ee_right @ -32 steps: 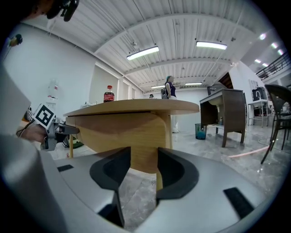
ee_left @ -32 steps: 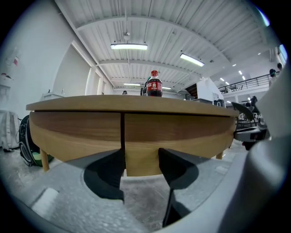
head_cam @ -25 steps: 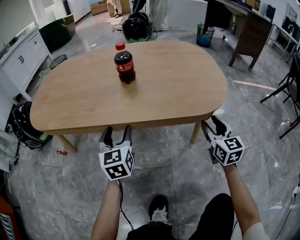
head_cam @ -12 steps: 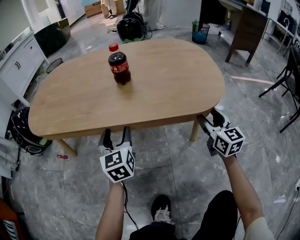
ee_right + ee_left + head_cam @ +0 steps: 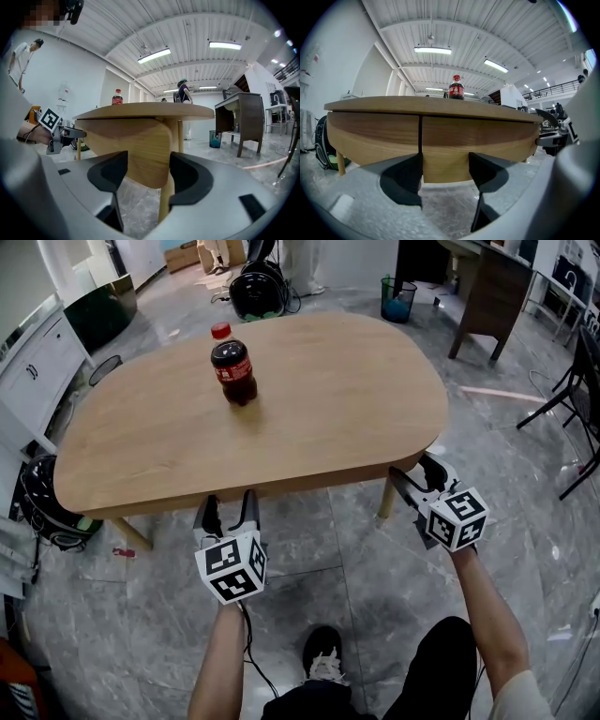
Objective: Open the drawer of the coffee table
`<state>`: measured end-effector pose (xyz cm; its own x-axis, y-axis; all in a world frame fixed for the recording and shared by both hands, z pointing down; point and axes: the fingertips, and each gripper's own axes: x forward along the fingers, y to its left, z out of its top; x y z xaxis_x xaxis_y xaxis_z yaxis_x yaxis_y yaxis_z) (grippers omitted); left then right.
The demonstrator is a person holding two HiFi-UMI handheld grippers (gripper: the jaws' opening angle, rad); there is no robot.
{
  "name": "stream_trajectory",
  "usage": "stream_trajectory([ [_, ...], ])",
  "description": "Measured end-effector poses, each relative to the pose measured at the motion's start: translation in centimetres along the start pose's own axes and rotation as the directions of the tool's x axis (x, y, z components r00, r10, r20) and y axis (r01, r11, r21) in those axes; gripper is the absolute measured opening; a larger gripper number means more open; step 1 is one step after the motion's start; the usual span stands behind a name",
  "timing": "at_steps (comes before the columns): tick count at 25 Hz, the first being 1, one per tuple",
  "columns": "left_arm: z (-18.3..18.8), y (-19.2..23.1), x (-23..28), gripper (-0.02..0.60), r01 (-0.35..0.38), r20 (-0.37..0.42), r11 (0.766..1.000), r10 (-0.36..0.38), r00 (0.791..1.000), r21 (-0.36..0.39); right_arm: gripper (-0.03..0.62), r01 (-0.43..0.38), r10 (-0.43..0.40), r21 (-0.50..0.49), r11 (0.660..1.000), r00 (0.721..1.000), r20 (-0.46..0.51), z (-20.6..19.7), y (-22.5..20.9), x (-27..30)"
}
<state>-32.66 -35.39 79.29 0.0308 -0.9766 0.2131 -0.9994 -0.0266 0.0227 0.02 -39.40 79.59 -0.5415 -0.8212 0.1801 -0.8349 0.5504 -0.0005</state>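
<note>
Grey marble-tiled floor [image 5: 319, 568] of a large, white-ceilinged room, surrounding an oval wooden counter [image 5: 309, 409], the coffee table of the task.

Far side: a dark wooden desk [image 5: 487, 287] and a teal waste bin [image 5: 396, 298], both well apart from the counter's rim. Left side: a white cabinet [image 5: 33, 362], with a strip of floor between it and the rim. Near side: bare tiles run from the counter's near edge to the person's black shoe [image 5: 322, 657]. A cola bottle [image 5: 232, 367] with a red cap stands upright on the counter, toward its far left and away from every edge.

The drawer front [image 5: 487, 138] is a curved band of light wood directly under the counter's near rim, and it lies shut. It is bounded on its left by a dark vertical seam. On its right it ends in a rounded corner just beside a slanted wooden leg [image 5: 386, 504].

The left gripper [image 5: 225, 507] is held roughly level at the near rim. Its jaws are parted, with the drawer front's lower edge, just right of the seam, standing between them and not clamped.

The right gripper [image 5: 415, 474] is at the counter's near right corner. Its jaws have just been opening and stand wide. The rounded end of the drawer front is between them and is not gripped.
</note>
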Motion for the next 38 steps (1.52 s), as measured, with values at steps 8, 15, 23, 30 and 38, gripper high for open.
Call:
stream_trajectory([
  [8, 0.0, -0.2, -0.2, 0.298, 0.012, -0.019, 1.0, -0.012, 1.0, 0.002, 0.285, 0.017, -0.018, 0.036, 0.999, 1.0, 0.01, 0.2, 0.1, -0.4],
  [15, 0.1, -0.1, -0.7, 0.298, 0.002, -0.004, 1.0, -0.002, 1.0, -0.005, 0.284, 0.009, -0.009, 0.033, 0.999, 1.0, 0.016, 0.0, 0.4, -0.7],
  [23, -0.4, -0.1, -1.7, 0.298, -0.007, -0.007, 1.0, 0.007, 1.0, -0.012, 0.291, 0.032, -0.033, 0.056, 0.998, 0.999, 0.023, -0.2, 1.0, -1.5],
  [30, -0.6, -0.4, -2.8, 0.298, -0.003, -0.008, 1.0, 0.003, 1.0, -0.01, 0.301, 0.051, -0.053, 0.068, 0.996, 0.998, 0.023, -0.3, 1.4, -2.6],
  [38, -1.0, -0.2, -3.9, 0.298, -0.008, -0.016, 1.0, 0.007, 1.0, -0.012, 0.302, 0.05, -0.051, 0.078, 0.996, 0.999, 0.001, -0.6, 2.2, -3.2],
])
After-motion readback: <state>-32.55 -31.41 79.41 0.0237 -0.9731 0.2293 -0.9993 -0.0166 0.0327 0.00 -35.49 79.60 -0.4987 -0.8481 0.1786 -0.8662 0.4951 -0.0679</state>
